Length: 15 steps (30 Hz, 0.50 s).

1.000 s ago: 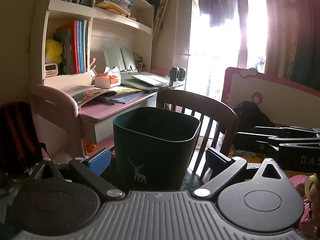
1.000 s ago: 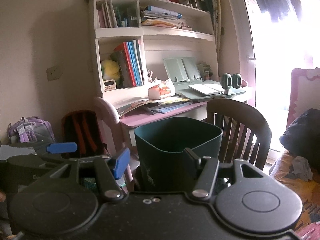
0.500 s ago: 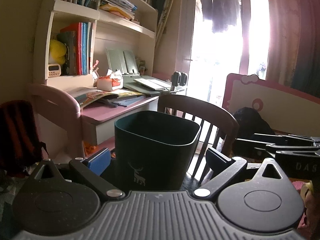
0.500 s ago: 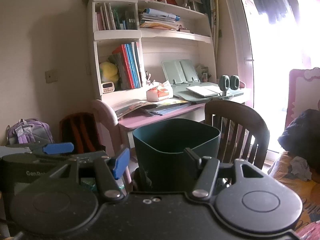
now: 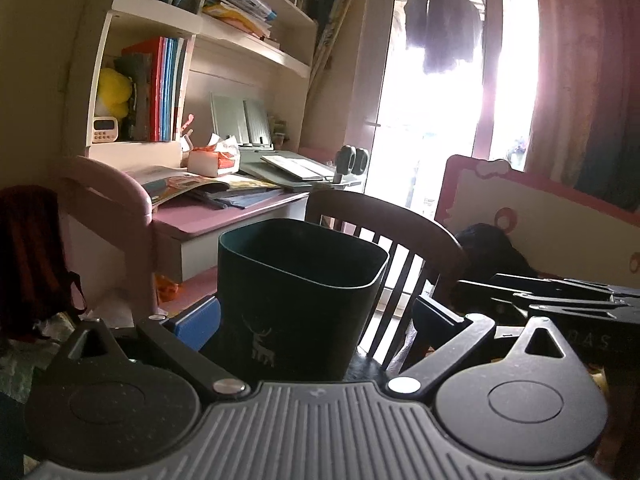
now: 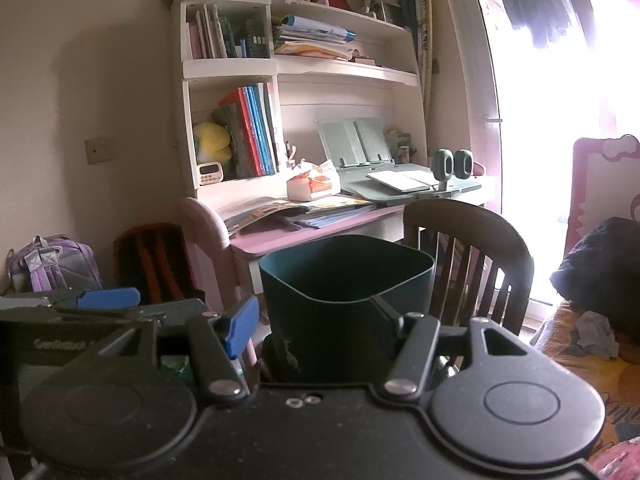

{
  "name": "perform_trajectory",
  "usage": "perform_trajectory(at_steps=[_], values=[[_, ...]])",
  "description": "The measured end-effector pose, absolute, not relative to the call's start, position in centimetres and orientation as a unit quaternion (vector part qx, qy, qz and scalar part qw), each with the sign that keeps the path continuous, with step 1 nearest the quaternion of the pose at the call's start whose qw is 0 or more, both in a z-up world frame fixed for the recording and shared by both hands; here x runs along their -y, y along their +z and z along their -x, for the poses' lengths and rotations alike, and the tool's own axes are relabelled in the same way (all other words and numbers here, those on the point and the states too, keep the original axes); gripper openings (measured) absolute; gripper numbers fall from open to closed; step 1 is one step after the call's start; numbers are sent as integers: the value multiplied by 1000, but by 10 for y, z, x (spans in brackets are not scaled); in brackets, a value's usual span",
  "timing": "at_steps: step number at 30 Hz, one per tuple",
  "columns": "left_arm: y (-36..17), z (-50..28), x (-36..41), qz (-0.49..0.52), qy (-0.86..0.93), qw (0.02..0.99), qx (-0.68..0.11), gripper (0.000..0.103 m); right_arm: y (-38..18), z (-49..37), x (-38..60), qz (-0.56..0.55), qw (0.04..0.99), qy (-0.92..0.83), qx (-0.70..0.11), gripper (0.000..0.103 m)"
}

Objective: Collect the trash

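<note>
A dark green bin with a white deer print stands upright just ahead of both grippers, with nothing visible in the part of its inside that shows. My left gripper is open, its blue pad left of the bin and its black finger to the right, not touching. The same bin fills the middle of the right wrist view. My right gripper is open too, nothing pressed between its fingers. The bin's base is hidden behind the gripper bodies. A crumpled pale scrap lies on the orange bedding at the right.
A dark wooden chair stands right behind the bin. Beyond it is a pink desk with books, a tissue pack and shelves above. Backpacks lean on the left wall. A bed with a pink headboard is at the right.
</note>
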<state>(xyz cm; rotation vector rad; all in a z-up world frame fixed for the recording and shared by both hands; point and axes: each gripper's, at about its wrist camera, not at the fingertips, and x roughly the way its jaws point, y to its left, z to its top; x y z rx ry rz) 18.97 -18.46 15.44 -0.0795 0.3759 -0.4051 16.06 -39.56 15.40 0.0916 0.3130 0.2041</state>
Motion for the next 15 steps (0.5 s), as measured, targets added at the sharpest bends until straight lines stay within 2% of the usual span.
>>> perform_trajectory(at_steps=[15], values=[[146, -186, 185, 60, -184, 963, -185, 103, 148, -163, 396, -55, 979, 106, -166, 60]])
